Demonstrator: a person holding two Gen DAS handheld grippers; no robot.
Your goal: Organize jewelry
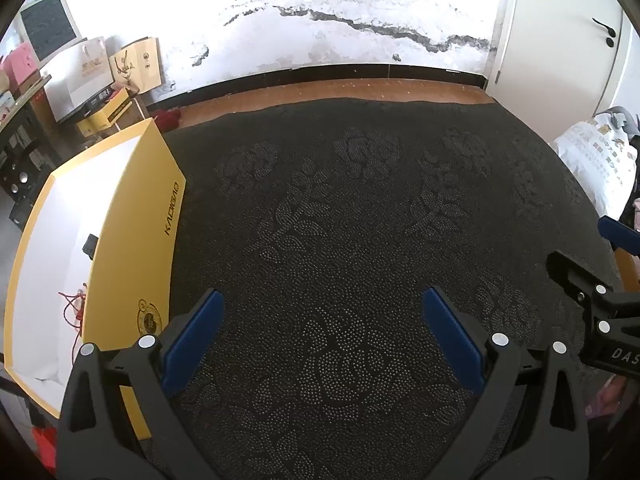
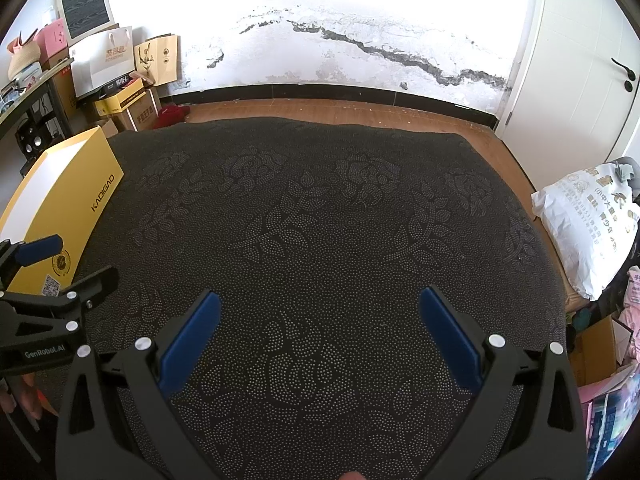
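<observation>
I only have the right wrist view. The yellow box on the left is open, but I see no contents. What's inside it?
Observer: The left wrist view shows a tangled red cord lying on the white lining of the yellow box, toward its near end.
Operator: Anything else in there?
Observer: A small black item lies farther in, by the wall nearest the cloth. It is too small to identify.
Operator: Is the left gripper holding anything?
Observer: No. The left gripper has its jaws open, with only the dark patterned cloth showing between them.
</observation>
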